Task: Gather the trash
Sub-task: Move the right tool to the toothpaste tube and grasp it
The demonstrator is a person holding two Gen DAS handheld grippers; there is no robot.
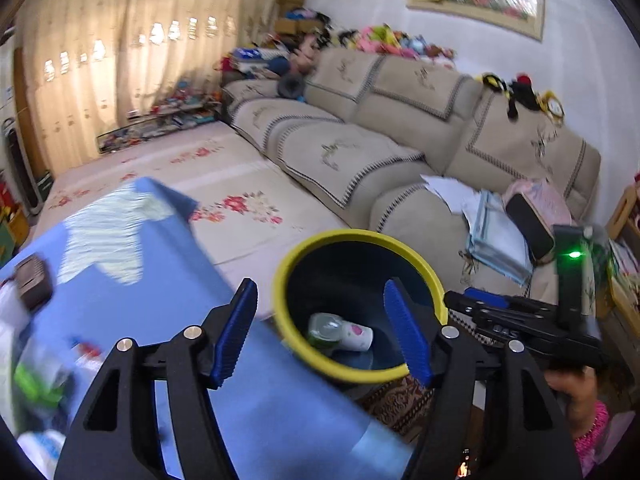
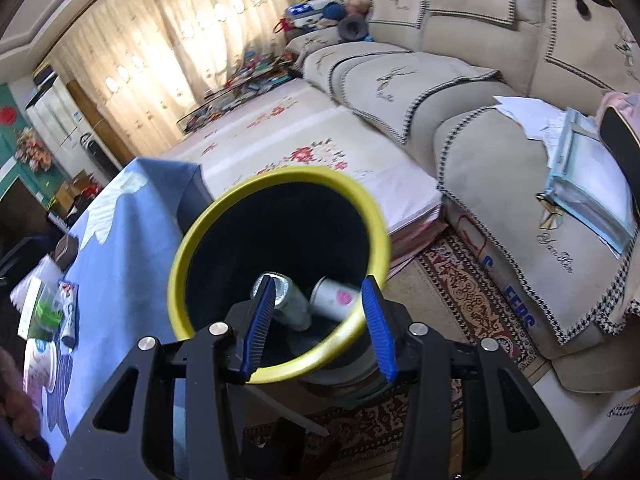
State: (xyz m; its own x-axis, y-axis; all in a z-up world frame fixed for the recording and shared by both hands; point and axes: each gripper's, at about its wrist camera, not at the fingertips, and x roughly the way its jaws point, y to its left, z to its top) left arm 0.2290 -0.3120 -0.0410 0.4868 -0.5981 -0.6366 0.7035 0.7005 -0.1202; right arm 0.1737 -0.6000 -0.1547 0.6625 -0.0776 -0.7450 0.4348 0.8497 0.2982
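The bin [image 2: 280, 264], black inside with a yellow rim, stands on the patterned rug [image 2: 472, 292] just beside the blue desk [image 2: 132, 240], between it and the sofa [image 2: 500, 140]. Two pieces of trash already lie at its bottom: a silvery can [image 2: 292, 300] and a white cup [image 2: 334, 298] with a pink mark, touching each other. So part of the job looks done; what is left, by my reading, is the litter on the desk [image 2: 48, 312], among it a green-and-clear wrapper and a small packet. The left gripper [image 1: 324, 332] hangs over the bin's rim with its jaws well apart and nothing between them. The right gripper [image 2: 316, 324] hangs above the bin mouth, jaws partly open and empty too. The right view looks straight down the bin and shows both items clearly, plus the desk litter in sharp detail; the left view blurs the desk but shows the right gripper [image 1: 520, 320] from the side and the person's hand [image 1: 572, 388] holding it.
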